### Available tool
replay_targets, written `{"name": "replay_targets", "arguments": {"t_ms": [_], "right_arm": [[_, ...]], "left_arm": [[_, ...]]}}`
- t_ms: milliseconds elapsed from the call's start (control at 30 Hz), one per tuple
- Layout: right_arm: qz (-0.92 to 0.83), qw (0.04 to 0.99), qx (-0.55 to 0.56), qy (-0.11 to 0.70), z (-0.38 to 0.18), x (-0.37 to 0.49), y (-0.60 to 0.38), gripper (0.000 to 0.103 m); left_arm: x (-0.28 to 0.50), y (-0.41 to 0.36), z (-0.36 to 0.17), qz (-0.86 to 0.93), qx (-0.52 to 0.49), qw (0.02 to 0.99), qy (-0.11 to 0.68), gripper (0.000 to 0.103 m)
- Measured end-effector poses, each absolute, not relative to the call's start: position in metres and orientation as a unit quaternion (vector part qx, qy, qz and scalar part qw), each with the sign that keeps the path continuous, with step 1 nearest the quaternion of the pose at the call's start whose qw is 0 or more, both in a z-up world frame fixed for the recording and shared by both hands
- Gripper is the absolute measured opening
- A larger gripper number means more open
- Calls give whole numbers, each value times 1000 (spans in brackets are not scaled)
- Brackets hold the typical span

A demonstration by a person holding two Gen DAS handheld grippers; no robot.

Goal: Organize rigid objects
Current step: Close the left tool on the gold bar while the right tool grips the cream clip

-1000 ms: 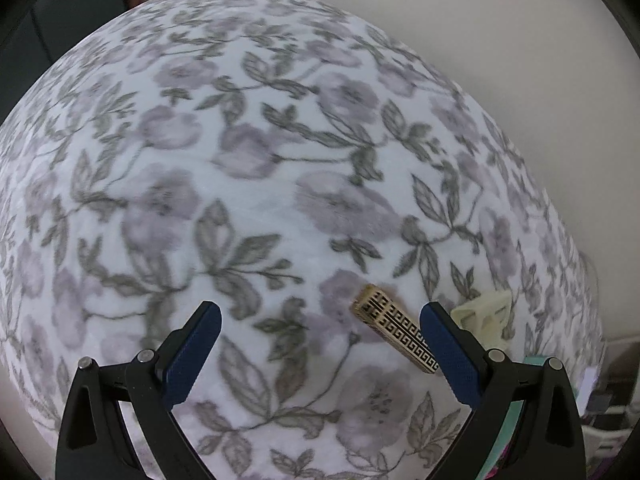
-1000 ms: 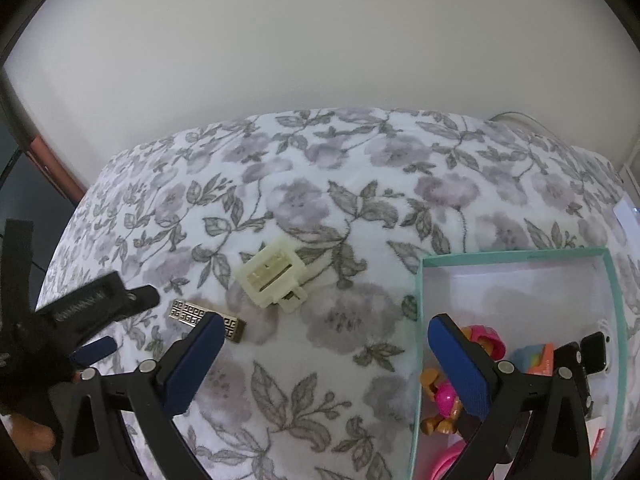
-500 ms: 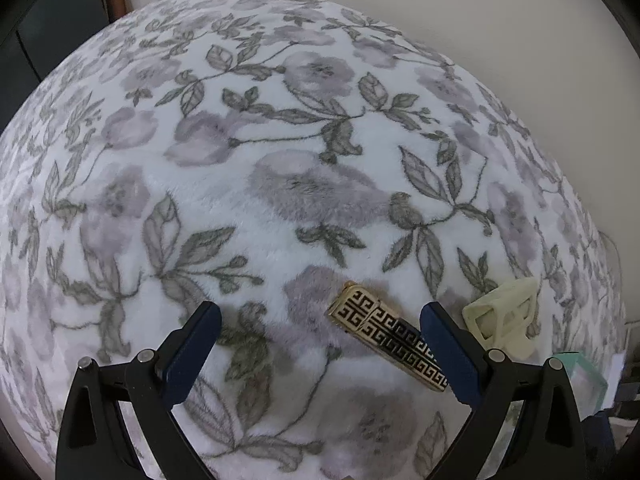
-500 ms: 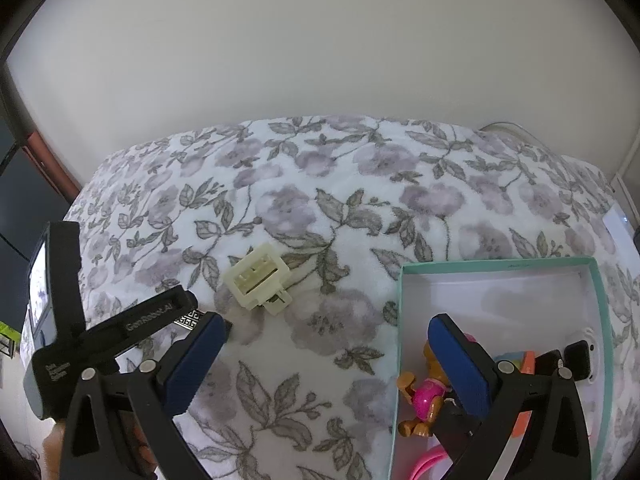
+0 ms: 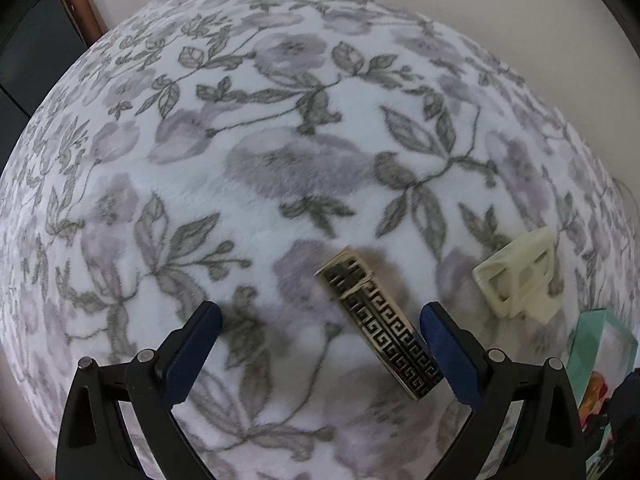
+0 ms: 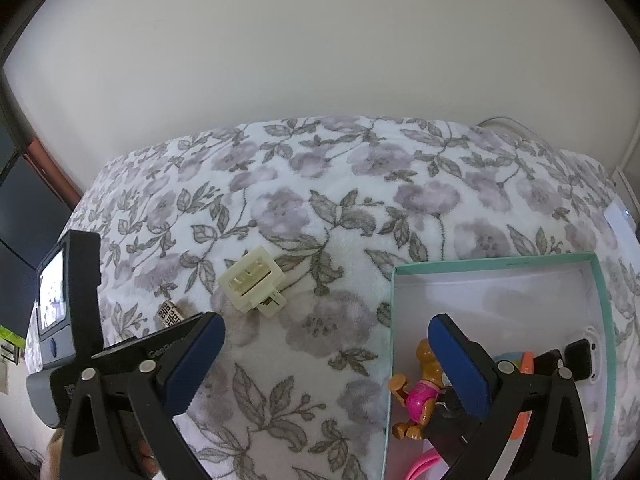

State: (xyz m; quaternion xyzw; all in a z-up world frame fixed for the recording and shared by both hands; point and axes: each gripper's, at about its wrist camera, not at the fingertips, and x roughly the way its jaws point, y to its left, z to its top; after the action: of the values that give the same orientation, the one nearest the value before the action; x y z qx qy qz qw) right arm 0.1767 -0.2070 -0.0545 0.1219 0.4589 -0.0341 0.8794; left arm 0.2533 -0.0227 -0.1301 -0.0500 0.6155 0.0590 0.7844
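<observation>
Patterned clip [image 5: 380,322] between left tool [image 5: 320,334] fingers

A bed covered with a soft white blanket [image 6: 328,240] printed with grey-purple flowers and grey-green leaves carries everything here, and it runs right up to a plain pale wall. Three things lie straight on the fleece. A flat gold and black bar with a maze-like pattern [image 5: 380,322] lies at a slant, sinking slightly into the pile. Near it, but apart, sits a cream plastic connector block [image 5: 520,276], resting on its side. Further along stands an open box with teal walls and a white inside [image 6: 600,280], its base pressed into the blanket.
</observation>
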Motion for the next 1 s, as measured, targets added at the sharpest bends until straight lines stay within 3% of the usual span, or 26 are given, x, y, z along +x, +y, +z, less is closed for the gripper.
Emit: {"name": "replay_targets", "arguments": {"t_ms": [267, 367, 667, 833, 1000], "right_arm": [[-15, 885, 112, 452, -56, 183, -195, 103], [-8, 889, 102, 447, -56, 190, -187, 98], [-7, 883, 92, 461, -69, 215, -175, 94], [0, 882, 82, 464, -72, 223, -169, 94], [12, 879, 69, 471, -79, 230, -162, 94]], "left_arm": [[252, -3, -130, 67, -56, 765, 638, 99], [251, 2, -130, 66, -66, 764, 638, 98], [244, 3, -112, 35, -52, 772, 633, 64], [245, 5, -107, 27, -63, 775, 628, 30], [250, 16, -102, 32, -94, 775, 624, 22]]}}
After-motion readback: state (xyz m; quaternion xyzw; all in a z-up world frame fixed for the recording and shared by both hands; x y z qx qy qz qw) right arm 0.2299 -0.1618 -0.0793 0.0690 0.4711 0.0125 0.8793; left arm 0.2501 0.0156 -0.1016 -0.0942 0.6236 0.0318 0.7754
